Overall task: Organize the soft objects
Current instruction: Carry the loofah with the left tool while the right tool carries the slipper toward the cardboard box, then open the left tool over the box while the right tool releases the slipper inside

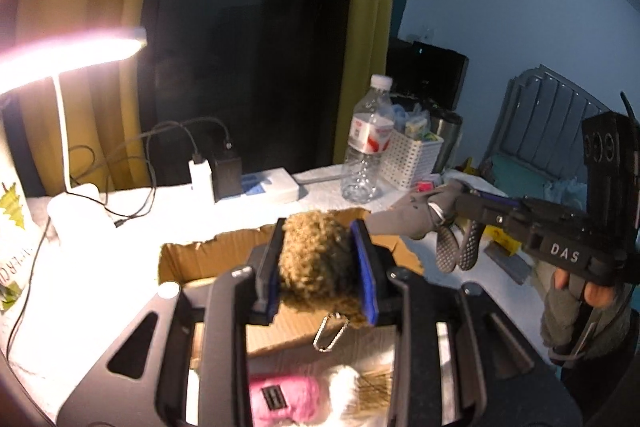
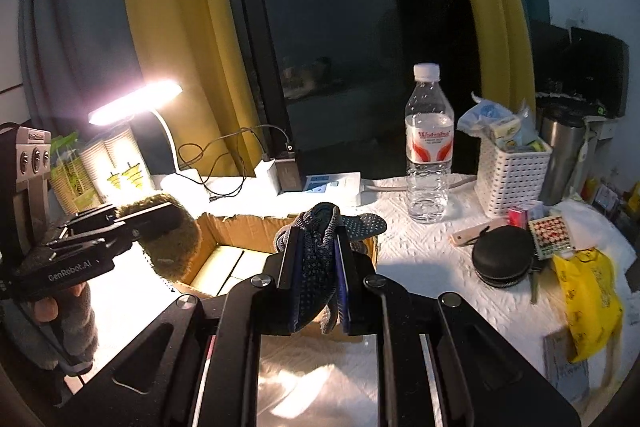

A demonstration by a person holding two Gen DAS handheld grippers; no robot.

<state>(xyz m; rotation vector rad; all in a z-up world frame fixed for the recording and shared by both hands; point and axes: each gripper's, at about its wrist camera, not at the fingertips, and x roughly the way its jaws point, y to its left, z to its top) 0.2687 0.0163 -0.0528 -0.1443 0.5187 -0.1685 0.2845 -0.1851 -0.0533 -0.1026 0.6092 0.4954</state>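
Left gripper [image 1: 320, 267] jaws clamped on brown fuzzy toy [image 1: 316, 259] above cardboard box [image 1: 180, 259]. Right gripper [image 2: 318, 283] jaws pinching grey dotted sock [image 2: 316, 247].

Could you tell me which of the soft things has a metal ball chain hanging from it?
The curly brown plush, clamped in the left gripper above the box. The grey sock in the right gripper and the pink item show no chain.

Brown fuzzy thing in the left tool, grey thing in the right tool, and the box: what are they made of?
Brown fuzzy toy: looks like curly plush pile, matte; a metal ball chain hangs beneath it.
Grey sock: knit fabric with raised grip dots, probably rubbery; limp, folded.
Box: corrugated cardboard, plain brown, torn ragged rim.
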